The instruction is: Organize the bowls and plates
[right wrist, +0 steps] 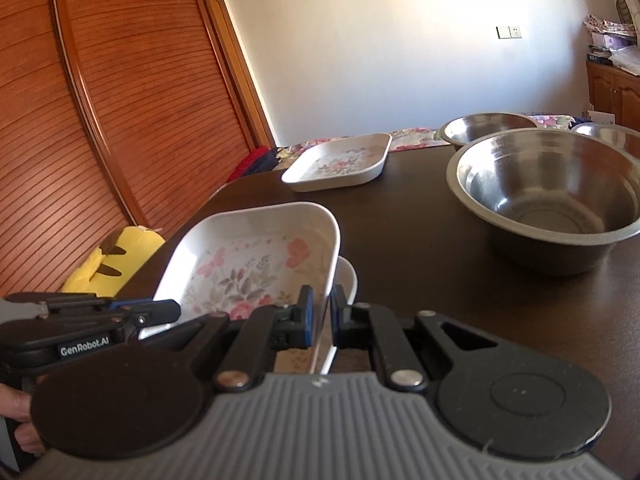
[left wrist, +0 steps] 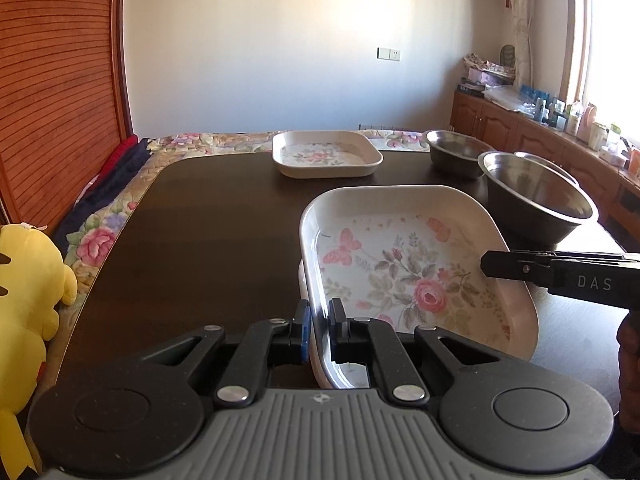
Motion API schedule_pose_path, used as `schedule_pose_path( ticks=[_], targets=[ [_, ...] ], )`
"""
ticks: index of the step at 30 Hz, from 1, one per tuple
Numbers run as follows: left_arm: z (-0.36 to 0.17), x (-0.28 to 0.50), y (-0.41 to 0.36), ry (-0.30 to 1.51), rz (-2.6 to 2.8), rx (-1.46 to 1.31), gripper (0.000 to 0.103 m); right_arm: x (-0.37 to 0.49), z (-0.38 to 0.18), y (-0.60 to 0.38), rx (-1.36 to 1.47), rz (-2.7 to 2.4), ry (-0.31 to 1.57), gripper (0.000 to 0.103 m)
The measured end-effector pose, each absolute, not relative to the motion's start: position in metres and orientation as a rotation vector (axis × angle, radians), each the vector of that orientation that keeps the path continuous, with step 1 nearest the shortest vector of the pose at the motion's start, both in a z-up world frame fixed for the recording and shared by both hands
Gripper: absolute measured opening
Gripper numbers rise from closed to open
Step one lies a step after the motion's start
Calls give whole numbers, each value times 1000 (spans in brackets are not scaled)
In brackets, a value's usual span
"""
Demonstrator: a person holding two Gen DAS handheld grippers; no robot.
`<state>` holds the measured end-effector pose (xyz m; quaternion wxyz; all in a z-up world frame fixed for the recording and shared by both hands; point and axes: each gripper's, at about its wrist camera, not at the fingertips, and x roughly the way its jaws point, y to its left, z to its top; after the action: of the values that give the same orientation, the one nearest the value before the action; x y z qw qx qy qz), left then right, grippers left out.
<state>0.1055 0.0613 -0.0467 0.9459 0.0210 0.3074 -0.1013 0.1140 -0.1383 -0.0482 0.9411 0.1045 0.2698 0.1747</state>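
Here, three floral square plates and three steel bowls share a dark table (left wrist: 224, 216). One floral plate (left wrist: 404, 264) is held tilted, its near-left rim pinched between the nearly closed fingers of the left gripper (left wrist: 320, 320) at 6 o'clock in the left wrist view; the right gripper (right wrist: 322, 312) clamps the opposite rim in the same way, its fingers drawn in tight on the thin wall. Directly under the held plate a second plate (right wrist: 347, 280) shows only as a pale edge, partly hidden, so whether the two touch cannot be told. A third plate (left wrist: 326, 154) sits flat toward 12 o'clock, well apart, near the table's far edge.

The large steel bowl (right wrist: 544, 196) stands at 2 o'clock from the right gripper, near the held plate but clear of it. A smaller bowl (right wrist: 486, 126) lies behind it at 1 o'clock, and the rim of another bowl (right wrist: 612, 136) peeks out at the right, mostly hidden by the large one.

Around the table: a yellow plush toy (left wrist: 28, 300) at 9 o'clock, a floral bedcover (left wrist: 100, 236) beside it, a slatted wooden door (right wrist: 120, 100) at 10 o'clock, and a cluttered wooden cabinet (left wrist: 532, 120) under the window at 2 o'clock.
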Motion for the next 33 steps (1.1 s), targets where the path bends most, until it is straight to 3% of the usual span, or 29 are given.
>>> schedule_pose_path(
  ticks=[33],
  targets=[
    [-58, 110, 62, 619, -180, 28, 10, 110, -54, -135, 144, 361, 503, 14]
  ],
)
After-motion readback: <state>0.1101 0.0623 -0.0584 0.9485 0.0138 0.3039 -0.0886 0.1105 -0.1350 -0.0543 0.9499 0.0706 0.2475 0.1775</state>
